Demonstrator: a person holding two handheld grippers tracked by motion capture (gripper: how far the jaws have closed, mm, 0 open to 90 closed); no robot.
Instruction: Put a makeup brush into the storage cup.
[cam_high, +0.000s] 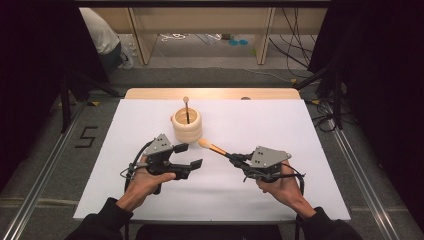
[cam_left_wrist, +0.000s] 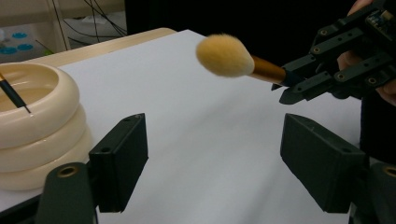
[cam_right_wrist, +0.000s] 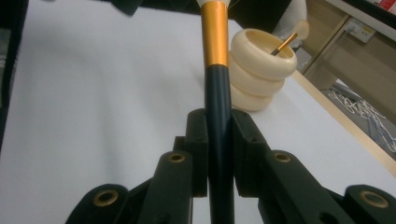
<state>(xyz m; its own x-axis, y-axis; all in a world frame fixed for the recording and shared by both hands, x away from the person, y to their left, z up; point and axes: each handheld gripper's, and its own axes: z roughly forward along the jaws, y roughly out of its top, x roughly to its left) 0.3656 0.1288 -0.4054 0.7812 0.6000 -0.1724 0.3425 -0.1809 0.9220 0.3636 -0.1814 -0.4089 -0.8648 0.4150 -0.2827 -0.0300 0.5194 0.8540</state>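
Standing behind on the white tabletop (cam_high: 280, 125), a ringed cream holder (cam_high: 187, 126); right gripper (cam_high: 239, 160) clamps a makeup brush (cam_high: 215, 148), left gripper (cam_high: 187, 156) jaws wide, empty.

Two brushes (cam_high: 212, 147) (cam_high: 186, 109), one ribbed cream holder (cam_high: 187, 127), two grippers (cam_high: 182, 156) (cam_high: 235, 159).

On the table (cam_high: 280, 130), the ringed holder (cam_high: 187, 126) stands toward the far edge, ahead of me and between my hands, with a small brush (cam_high: 186, 107) standing in it. My left hand-held gripper (cam_high: 187, 155) sits just before the holder. My right hand-held gripper (cam_high: 237, 159) is off to the right, and its large brush (cam_high: 212, 147) points toward the holder, its tip near but apart.
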